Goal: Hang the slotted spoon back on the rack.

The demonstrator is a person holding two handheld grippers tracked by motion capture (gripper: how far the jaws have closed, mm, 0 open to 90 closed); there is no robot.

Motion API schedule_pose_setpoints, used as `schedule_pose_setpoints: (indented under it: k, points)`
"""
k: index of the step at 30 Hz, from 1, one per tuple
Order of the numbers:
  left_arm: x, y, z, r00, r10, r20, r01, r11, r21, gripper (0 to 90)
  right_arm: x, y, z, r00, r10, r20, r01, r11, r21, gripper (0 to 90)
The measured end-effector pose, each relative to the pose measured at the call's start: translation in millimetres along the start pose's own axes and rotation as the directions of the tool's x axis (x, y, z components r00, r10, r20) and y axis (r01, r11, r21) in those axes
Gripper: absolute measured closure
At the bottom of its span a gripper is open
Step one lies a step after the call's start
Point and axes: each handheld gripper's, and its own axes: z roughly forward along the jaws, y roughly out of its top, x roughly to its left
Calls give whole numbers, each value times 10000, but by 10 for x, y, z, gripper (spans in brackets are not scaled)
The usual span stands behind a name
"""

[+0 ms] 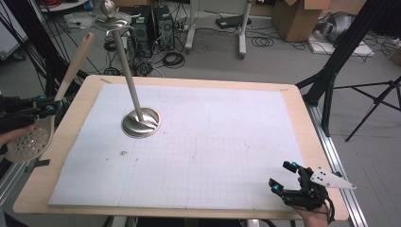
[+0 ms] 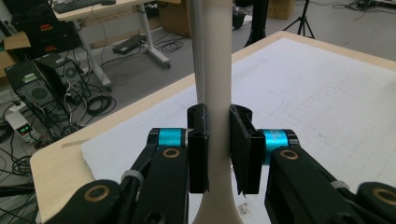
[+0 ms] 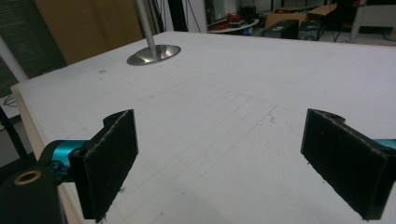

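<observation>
Over at nine o'clock of the table (image 1: 293, 101), just off its left edge, the left gripper (image 1: 47, 108) is clamped on the handle of a cream slotted spoon (image 1: 35, 137), jaws pinching it low on the shaft near the perforated bowl; the bowl hangs down toward the person's hand while the long handle sticks up and tilts toward one o'clock. From the left gripper view the pads squeeze the handle (image 2: 218, 93) from both sides, but the handle is smooth and tapers, and that is my worry: with so much length above the pinch, any quick swing could make the spoon pivot or slide through the pads and drop off the table edge. Next along, at about eleven o'clock of the white mat (image 1: 213, 156), stands the steel stand (image 1: 140, 122), a thin pole on a round dished base with hooks at the top. The raised handle tip is near that pole's upper part, so a careless sweep could knock the stand, which looks top-heavy and might topple. Far over at five o'clock, the right gripper (image 1: 283, 177) rests near the table's front corner, jaws spread wide with nothing between them (image 3: 219, 154), well apart from the stand, so it is poorly placed to steady anything.
</observation>
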Motion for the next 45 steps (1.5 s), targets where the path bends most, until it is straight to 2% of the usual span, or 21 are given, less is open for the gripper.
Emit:
schedule_pose_setpoints:
  k: [10, 24, 31, 45]
  points:
    - [109, 49, -13, 9998, 10, -186, -10, 10000, -15, 777, -17, -35, -38, 9999, 89, 143, -90, 10000, 13, 100]
    - [265, 20, -8, 9992, -380, -88, 378, 9990, -235, 776, -35, -95, -84, 9993, 176, 335, -181, 9997, 166, 100]
    - [294, 13, 13, 9991, -393, -168, 391, 9991, -144, 776, -30, -105, -92, 9991, 211, 355, -219, 9995, 224, 100]
    - [305, 16, 100, 9989, -464, 55, 465, 9988, -156, 776, -32, -102, -74, 9995, 136, 297, -143, 9996, 238, 99]
